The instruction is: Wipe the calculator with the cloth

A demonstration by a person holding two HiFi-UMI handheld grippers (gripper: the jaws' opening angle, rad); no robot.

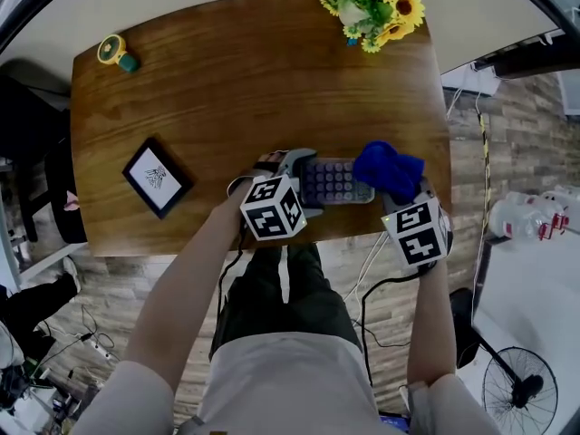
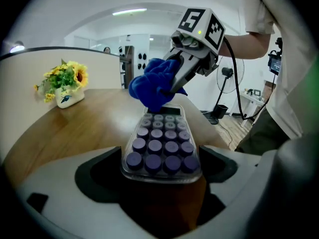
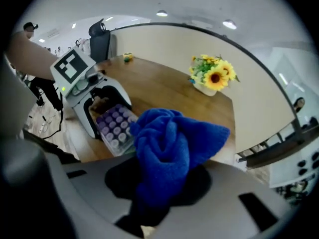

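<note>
A clear calculator [image 1: 335, 181] with purple round keys lies near the front edge of the wooden table [image 1: 245, 80]. My left gripper [image 1: 297, 178] is shut on its left end. In the left gripper view the calculator [image 2: 160, 146] sits between the jaws. My right gripper [image 1: 401, 194] is shut on a bunched blue cloth [image 1: 388, 169]. The cloth [image 2: 154, 88] rests on the calculator's far, display end, with the right gripper [image 2: 185, 69] above it. In the right gripper view the cloth [image 3: 172, 143] fills the jaws, and the calculator [image 3: 113, 126] and left gripper [image 3: 94, 103] lie beyond.
A vase of sunflowers [image 1: 373, 3] stands at the table's far right corner. A black-framed picture [image 1: 156, 176] lies at the left front, and a small yellow and green object [image 1: 116, 53] at the far left. A floor fan [image 1: 521, 390] stands right of the table.
</note>
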